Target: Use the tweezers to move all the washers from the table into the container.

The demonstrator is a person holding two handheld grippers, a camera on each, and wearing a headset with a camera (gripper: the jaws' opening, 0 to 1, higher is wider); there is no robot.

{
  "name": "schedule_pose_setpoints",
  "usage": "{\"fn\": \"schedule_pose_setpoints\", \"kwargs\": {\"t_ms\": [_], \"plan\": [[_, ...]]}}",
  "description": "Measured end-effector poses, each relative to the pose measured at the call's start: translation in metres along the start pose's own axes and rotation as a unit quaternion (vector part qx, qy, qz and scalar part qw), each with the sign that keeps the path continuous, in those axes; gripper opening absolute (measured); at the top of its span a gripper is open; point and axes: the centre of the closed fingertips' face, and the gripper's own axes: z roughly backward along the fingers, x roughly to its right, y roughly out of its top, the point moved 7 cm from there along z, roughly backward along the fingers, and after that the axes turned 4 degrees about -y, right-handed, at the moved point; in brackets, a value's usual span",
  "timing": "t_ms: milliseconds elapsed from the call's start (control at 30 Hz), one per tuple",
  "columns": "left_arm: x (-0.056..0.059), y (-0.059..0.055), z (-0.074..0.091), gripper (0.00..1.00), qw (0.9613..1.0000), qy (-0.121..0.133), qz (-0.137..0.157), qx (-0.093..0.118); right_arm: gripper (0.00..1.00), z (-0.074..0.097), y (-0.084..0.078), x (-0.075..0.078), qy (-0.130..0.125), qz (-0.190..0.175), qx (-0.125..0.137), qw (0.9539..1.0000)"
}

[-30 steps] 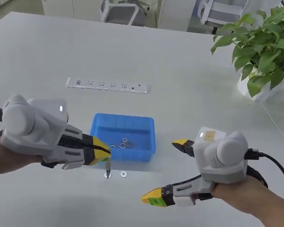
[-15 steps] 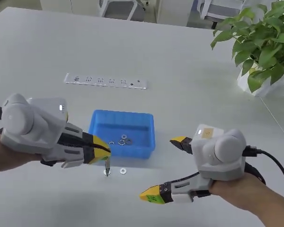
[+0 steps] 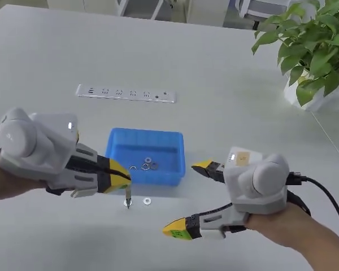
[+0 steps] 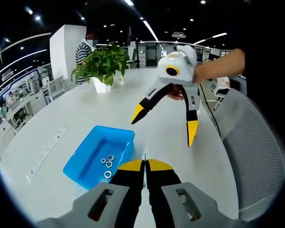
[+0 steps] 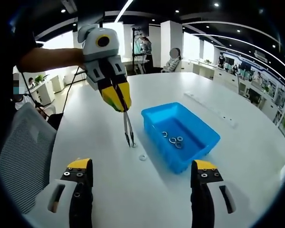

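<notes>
Well, on the white table the blue plastic container holds three small steel washers. Just before it, my left gripper is clamped on thin metal tweezers. My right gripper gapes beside it. Two more washers lie just before it. They look light and slick, so I'd pinch across the ring.

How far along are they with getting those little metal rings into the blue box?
Partly done. Several washers already lie in the blue container. In hand: the left gripper, jaws shut on the tweezers, has their tips down at a table washer; whether it is gripped, I cannot tell. Left: that one and a second washer beside it. The right gripper hangs open.
</notes>
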Motion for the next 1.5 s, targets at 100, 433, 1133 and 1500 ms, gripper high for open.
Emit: {"fn": "schedule_pose_setpoints", "kwargs": {"t_ms": [100, 433, 1133, 1500], "plan": [[0.0, 0.0, 0.0, 0.05, 1.0, -0.003, 0.003, -0.003, 0.79, -0.007, 0.004, -0.003, 0.017, 0.018, 0.008, 0.9997], [0.0, -0.003, 0.0, 0.05, 0.9999, -0.008, 0.011, -0.007, 0.59, -0.034, 0.017, -0.011, 0.067, 0.066, 0.017, 0.9954], [0.001, -0.004, -0.002, 0.05, 0.9997, -0.017, 0.015, -0.007, 0.21, -0.081, 0.03, -0.019, 0.131, 0.127, 0.003, 0.9833], [0.001, -0.004, -0.002, 0.05, 0.9997, -0.016, 0.017, -0.006, 0.11, -0.086, 0.028, -0.018, 0.135, 0.15, -0.018, 0.9792]]}}
